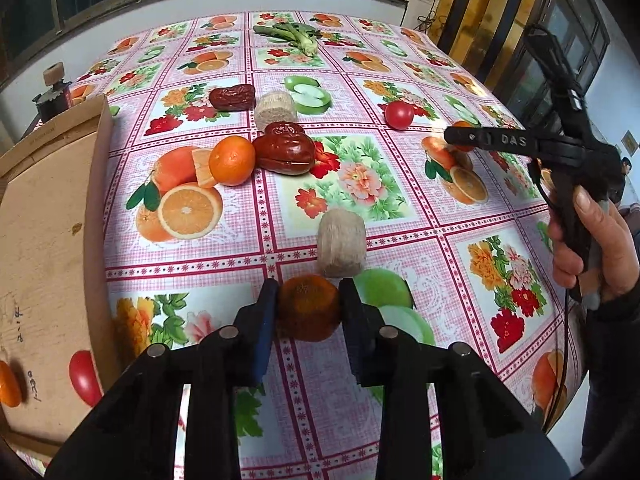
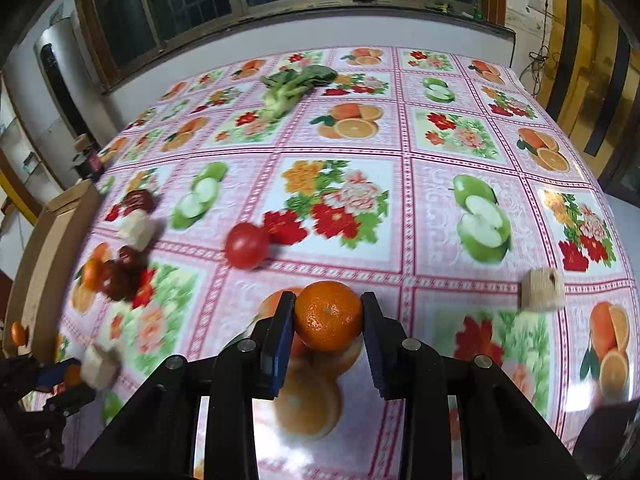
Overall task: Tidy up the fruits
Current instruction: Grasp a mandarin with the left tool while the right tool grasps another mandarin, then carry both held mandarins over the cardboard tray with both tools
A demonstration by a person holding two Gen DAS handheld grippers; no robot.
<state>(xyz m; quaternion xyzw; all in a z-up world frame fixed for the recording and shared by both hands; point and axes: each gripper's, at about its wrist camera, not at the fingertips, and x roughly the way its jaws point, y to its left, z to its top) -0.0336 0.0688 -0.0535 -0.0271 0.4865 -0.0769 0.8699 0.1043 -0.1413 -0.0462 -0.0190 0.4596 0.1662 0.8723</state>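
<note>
My left gripper [image 1: 308,306] is shut on a dull orange mandarin [image 1: 309,307], held just above the patterned tablecloth. My right gripper [image 2: 329,316] is shut on a bright orange mandarin [image 2: 329,316]; it shows from the side in the left wrist view [image 1: 460,136], where only a sliver of its mandarin [image 1: 463,125] is visible. Loose on the table are another mandarin [image 1: 232,161], two dark red jujubes [image 1: 285,148] [image 1: 233,97] and a red tomato [image 1: 399,115], also in the right wrist view [image 2: 246,245].
An open cardboard box [image 1: 44,248] stands at the table's left edge, with an orange fruit [image 1: 9,384] inside. Beige cylindrical blocks [image 1: 341,242] [image 1: 276,109] [image 2: 542,290] lie on the cloth. Green vegetables [image 1: 292,34] lie at the far side. The table's right edge [image 1: 576,336] drops off.
</note>
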